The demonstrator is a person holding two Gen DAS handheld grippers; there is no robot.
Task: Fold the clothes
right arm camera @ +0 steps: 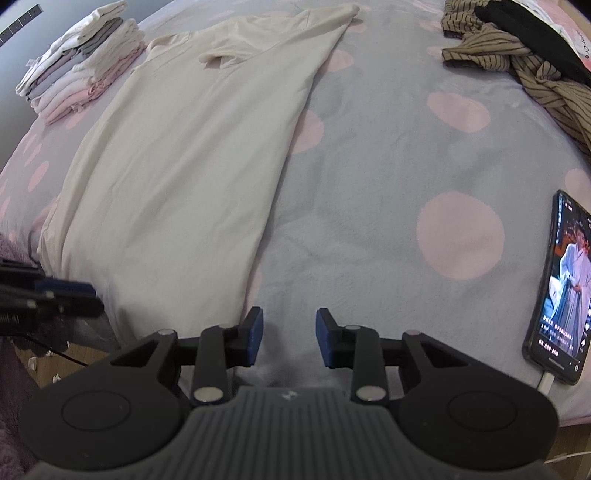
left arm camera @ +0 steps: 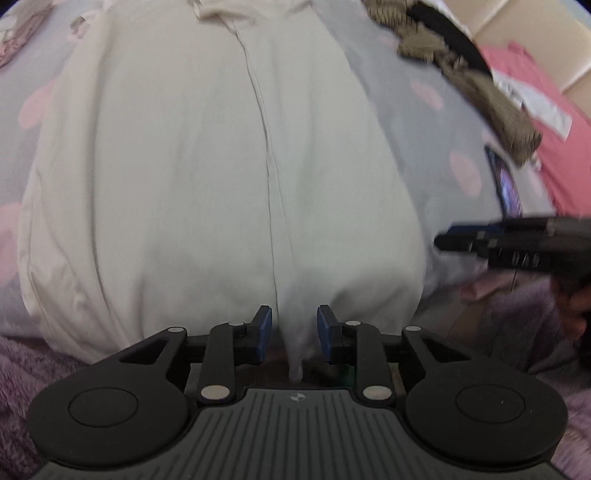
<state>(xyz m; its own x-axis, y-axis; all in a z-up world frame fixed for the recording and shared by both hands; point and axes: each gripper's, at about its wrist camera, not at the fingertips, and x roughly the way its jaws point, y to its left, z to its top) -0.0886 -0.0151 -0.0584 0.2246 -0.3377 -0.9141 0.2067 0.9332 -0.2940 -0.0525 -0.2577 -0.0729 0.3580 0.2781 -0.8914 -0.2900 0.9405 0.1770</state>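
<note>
My left tongs (left arm camera: 294, 334) stand a little apart, with a pinch of the cream shirt (left arm camera: 207, 177) hem rising between the blue pads (left arm camera: 264, 332); neither pad presses it, so nothing is gripped. My right tongs (right arm camera: 289, 338) are likewise partly open and hold nothing, poised over bare bedspread (right arm camera: 369, 166) just right of the shirt's (right arm camera: 192, 158) near edge.

The shirt lies flat on the bed, folded lengthwise, its long axis running away from me: hem nearest, collar farthest (in the right view it leans toward the far right). A fold line runs down its middle in the left view.

Farther off, the right view alone shows one stack of folded clothes (right arm camera: 81, 59) at far left and, clearly, one phone (right arm camera: 561, 288) with a lit screen at the right edge. One striped garment (right arm camera: 517, 62) lies crumpled at far right with a black item (right arm camera: 532, 33) on it. The left view adds a pink item (left arm camera: 554, 122) behind these, and catches my right tongs (left arm camera: 465, 242) side-on.
</note>
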